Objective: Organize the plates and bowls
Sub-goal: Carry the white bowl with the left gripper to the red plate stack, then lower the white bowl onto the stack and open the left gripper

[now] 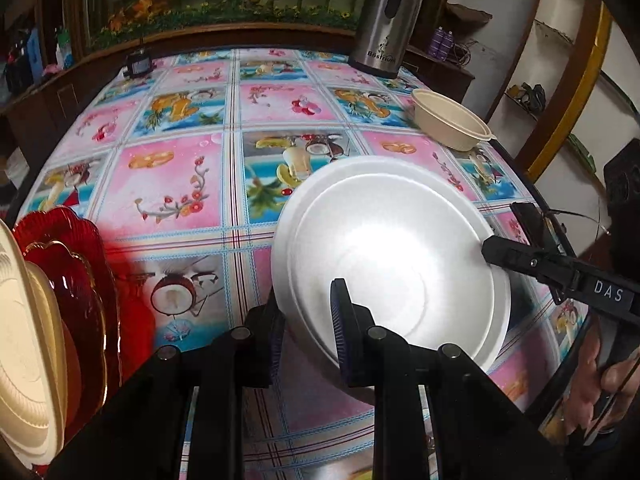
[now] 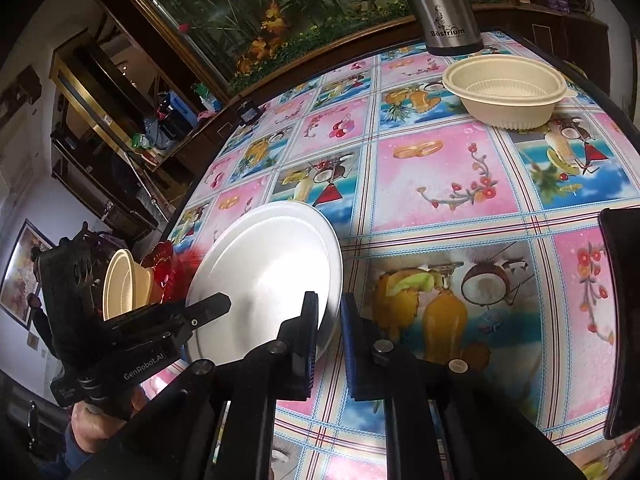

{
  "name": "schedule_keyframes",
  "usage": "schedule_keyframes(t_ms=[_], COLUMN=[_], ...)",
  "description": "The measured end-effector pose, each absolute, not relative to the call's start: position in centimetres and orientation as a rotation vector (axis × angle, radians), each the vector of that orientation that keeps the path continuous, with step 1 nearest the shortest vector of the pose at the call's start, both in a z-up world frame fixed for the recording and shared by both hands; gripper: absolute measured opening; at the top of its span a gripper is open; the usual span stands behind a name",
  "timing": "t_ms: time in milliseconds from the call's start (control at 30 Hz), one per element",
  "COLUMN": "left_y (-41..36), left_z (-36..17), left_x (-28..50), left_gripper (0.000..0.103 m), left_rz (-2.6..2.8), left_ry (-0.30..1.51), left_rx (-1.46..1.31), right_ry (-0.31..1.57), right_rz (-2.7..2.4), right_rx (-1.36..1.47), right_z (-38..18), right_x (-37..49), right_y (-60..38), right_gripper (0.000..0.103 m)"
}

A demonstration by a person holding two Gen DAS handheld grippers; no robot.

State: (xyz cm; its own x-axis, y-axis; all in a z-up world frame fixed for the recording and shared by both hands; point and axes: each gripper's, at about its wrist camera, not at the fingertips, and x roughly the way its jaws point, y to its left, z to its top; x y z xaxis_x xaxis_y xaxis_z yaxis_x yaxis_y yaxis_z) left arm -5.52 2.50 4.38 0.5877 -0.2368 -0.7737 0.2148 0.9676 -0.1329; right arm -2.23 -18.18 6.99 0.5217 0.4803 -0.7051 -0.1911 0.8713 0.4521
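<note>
A white deep plate (image 1: 392,248) hangs tilted just above the flowered tablecloth, held from two sides. My left gripper (image 1: 308,328) is shut on its near rim, one pad inside and one outside. My right gripper (image 1: 492,248) is shut on the opposite rim. In the right wrist view the same plate (image 2: 272,272) has its edge pinched between the pads of my right gripper (image 2: 330,336), and my left gripper (image 2: 216,304) reaches in from the left. A cream ribbed bowl (image 1: 448,124) (image 2: 504,92) stands alone at the table's far right.
Red scalloped plates (image 1: 80,280) (image 2: 164,264) and a cream dish (image 1: 24,320) (image 2: 124,284) stand on edge at the left. A steel thermos (image 1: 380,20) (image 2: 444,12) stands at the back, with a small black object (image 1: 138,64) at the far left edge. A dark object (image 2: 622,320) stands at the right.
</note>
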Motion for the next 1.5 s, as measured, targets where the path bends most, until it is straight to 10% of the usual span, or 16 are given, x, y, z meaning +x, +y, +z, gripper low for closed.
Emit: schedule_keyframes(t_ms=[767, 1500], left_y=[14.0, 25.8], left_z=[11.6, 7.9], left_x=[-14.9, -11.7], left_gripper=[0.019, 0.019], left_rz=[-0.055, 0.089], left_ry=[0.677, 0.744], left_rx=[-0.085, -0.303], right_ry=[0.833, 1.013], right_rz=[0.684, 0.771], right_rx=[0.207, 0.127], right_z=[14.4, 11.3], right_x=[-5.8, -0.4], right_y=[-7.3, 7.9], right_gripper=[0.010, 0.010])
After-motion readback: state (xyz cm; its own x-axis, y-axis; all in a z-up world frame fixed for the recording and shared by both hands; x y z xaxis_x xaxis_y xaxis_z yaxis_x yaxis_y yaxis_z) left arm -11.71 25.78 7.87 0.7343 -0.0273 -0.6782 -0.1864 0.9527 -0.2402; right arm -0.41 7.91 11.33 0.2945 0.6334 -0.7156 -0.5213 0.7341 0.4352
